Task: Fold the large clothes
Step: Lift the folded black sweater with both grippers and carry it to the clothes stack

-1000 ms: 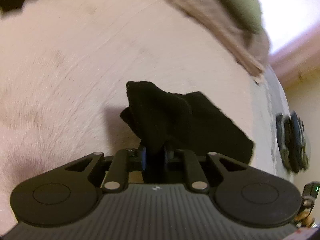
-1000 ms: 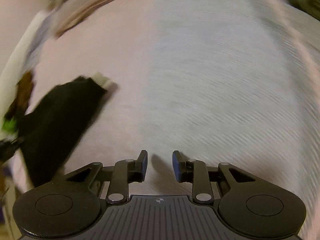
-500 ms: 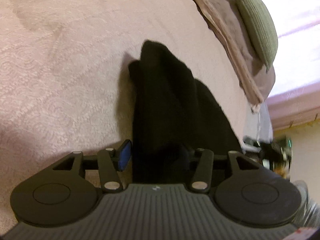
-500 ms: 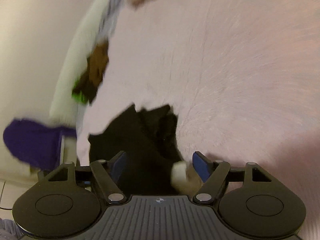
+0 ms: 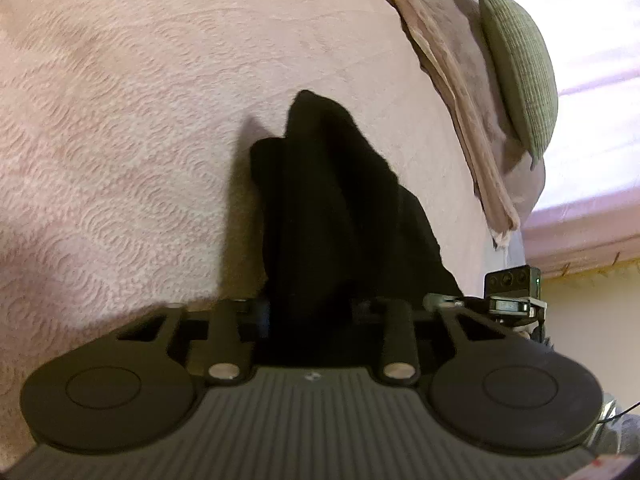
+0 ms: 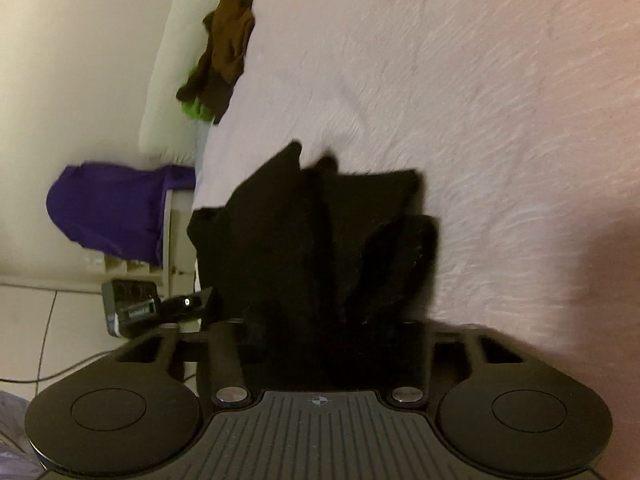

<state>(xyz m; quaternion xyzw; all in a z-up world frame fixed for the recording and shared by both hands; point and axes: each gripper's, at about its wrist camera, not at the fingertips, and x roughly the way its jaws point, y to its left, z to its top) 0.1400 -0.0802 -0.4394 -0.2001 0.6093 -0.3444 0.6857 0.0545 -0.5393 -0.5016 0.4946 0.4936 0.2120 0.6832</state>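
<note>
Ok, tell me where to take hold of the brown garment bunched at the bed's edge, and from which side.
Judging from the right wrist view, take the brown garment by its upper bunched folds, which lie on the pink bedspread. Come from the bed side, since its lower end hangs off the edge toward the wall. Both grippers look occupied by the black garment, so one would have to let go first.

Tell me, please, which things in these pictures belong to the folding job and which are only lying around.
Part of the job:
- black fabric garment, lying bunched on the pink textured bedspread
- left gripper and right gripper, each with the garment between its fingers

Only lying around:
- green ribbed cushion
- beige pillow
- brown crumpled cloth
- purple cloth
</note>
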